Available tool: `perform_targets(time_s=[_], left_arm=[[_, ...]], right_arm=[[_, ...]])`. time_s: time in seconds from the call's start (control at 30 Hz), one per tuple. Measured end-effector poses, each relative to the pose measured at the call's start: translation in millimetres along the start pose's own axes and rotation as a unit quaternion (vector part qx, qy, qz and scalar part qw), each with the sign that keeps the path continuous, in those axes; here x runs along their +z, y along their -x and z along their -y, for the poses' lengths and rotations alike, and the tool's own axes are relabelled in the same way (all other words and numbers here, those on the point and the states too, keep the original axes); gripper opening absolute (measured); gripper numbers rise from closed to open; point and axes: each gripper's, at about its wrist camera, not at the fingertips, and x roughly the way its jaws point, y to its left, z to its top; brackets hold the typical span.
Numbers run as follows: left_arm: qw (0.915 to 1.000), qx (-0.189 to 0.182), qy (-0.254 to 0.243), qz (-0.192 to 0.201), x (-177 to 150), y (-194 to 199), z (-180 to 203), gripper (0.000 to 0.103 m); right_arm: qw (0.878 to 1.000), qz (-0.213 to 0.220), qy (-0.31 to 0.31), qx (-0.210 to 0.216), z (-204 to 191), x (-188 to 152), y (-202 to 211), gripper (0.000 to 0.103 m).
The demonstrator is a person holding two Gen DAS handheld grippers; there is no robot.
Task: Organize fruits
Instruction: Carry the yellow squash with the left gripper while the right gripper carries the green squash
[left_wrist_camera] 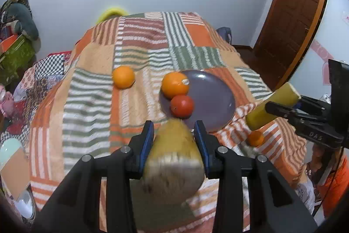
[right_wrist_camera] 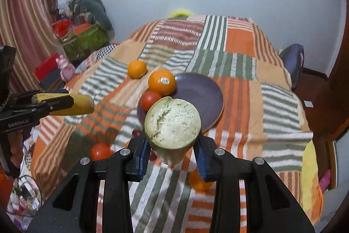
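Observation:
My left gripper (left_wrist_camera: 173, 131) is shut on a yellow banana-like foam piece (left_wrist_camera: 173, 158), held above the bed's near edge just short of the purple plate (left_wrist_camera: 213, 99). My right gripper (right_wrist_camera: 172, 146) is shut on a second yellow piece (right_wrist_camera: 172, 121), its broken pale end facing the camera. That piece shows at the right of the left wrist view (left_wrist_camera: 272, 106); the left one shows in the right wrist view (right_wrist_camera: 65, 104). On the plate's left rim sit a stickered orange (left_wrist_camera: 175, 84) and a red tomato (left_wrist_camera: 182, 106). Another orange (left_wrist_camera: 123, 76) lies on the striped blanket (left_wrist_camera: 91, 91).
Loose fruit lies near the bed's front edge: a small orange (left_wrist_camera: 255, 138), a red fruit (right_wrist_camera: 100, 151) and an orange (right_wrist_camera: 197, 181) partly hidden by my right fingers. Cluttered boxes (right_wrist_camera: 85, 36) stand at the left, a wooden door (left_wrist_camera: 290, 14) at the right.

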Motion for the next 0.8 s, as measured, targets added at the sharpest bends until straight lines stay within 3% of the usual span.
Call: perform_targets(time_s=[0.5, 0.8], left_arm=[[0.9975, -0.048, -0.032, -0.040, 22.6, -69.9, 52.3, 0.038], [0.9962, -0.056, -0.030, -0.059, 35.8, -112.9, 59.0, 0.038]], right_arm=[[1.000, -0.015, 0.002, 0.003, 20.8, 13.9, -28.5, 0.033], [0.999, -0.036, 0.010, 0.010, 31.0, 18.5, -50.1, 0.033]])
